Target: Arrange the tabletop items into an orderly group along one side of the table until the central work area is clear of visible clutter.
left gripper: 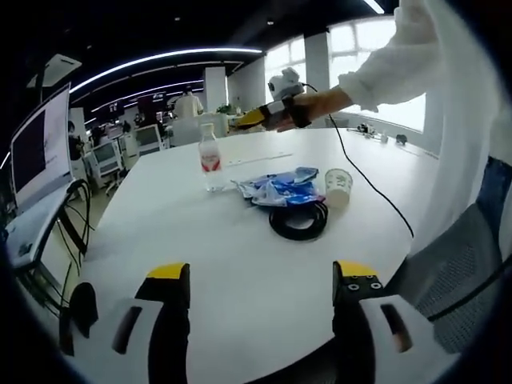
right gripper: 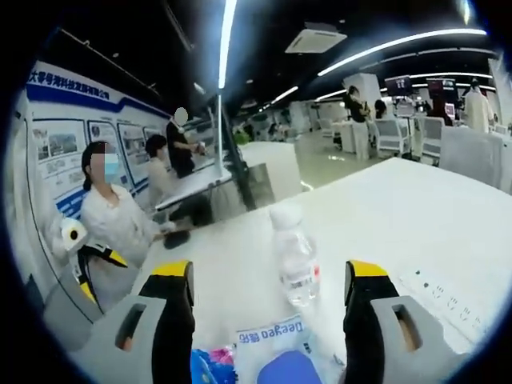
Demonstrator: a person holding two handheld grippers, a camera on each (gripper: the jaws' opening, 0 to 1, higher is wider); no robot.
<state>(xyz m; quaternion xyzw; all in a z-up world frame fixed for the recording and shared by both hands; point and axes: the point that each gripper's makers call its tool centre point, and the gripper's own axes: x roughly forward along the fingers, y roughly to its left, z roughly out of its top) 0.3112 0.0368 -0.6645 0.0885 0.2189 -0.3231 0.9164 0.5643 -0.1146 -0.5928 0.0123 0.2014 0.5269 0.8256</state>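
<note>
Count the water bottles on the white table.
1. The water bottle stands upright beside the blue packet, with a paper cup further along. None seems hidden.

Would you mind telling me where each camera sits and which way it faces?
Left gripper view: rides the open left gripper low at the table edge, facing the bottle, blue packet, black ring and cup; the person's sleeve holds the right gripper beyond.
Right gripper view: rides the open right gripper, above the packet, facing the bottle.
Shared: bottle, packet, table.
</note>
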